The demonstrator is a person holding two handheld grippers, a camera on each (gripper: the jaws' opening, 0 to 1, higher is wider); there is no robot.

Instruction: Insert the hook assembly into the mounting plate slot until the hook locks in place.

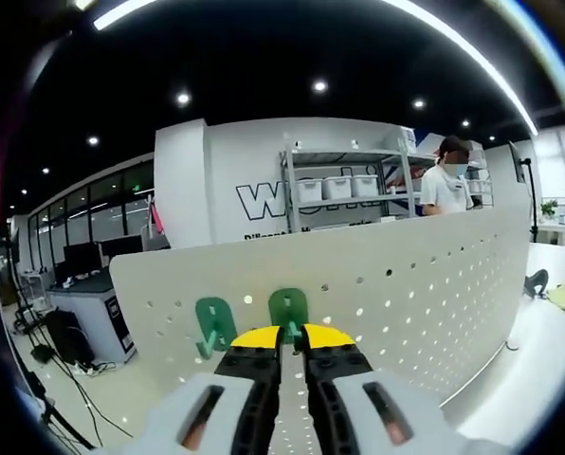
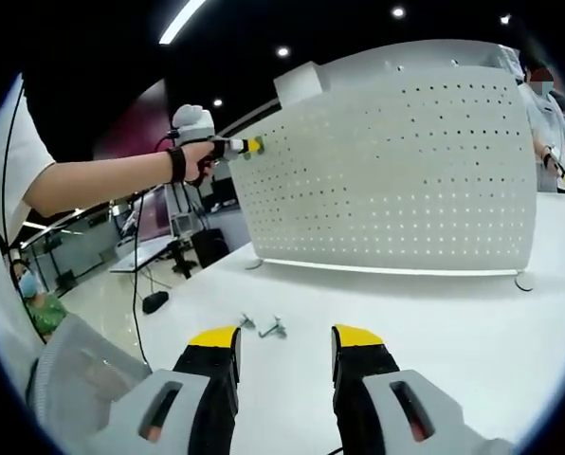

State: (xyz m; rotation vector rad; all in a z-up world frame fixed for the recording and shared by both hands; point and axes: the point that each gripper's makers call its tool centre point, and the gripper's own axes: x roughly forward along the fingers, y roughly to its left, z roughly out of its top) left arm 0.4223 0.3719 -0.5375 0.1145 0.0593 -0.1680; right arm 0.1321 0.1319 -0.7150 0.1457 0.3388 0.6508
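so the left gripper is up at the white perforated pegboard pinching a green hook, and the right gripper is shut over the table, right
Not quite: the right gripper is open, its yellow-tipped jaws standing apart over the white table, as the right gripper view shows. The rest holds: the left gripper is at the white perforated pegboard, pinching a green hook.

We are pressing a green hook point(image 1: 288, 311) against the pegboard point(image 1: 406, 284) near its lower left corner, our left gripper point(image 1: 292, 338) clamping it between nearly closed jaws. A second hook point(image 1: 214, 325) is hanging just beside it.
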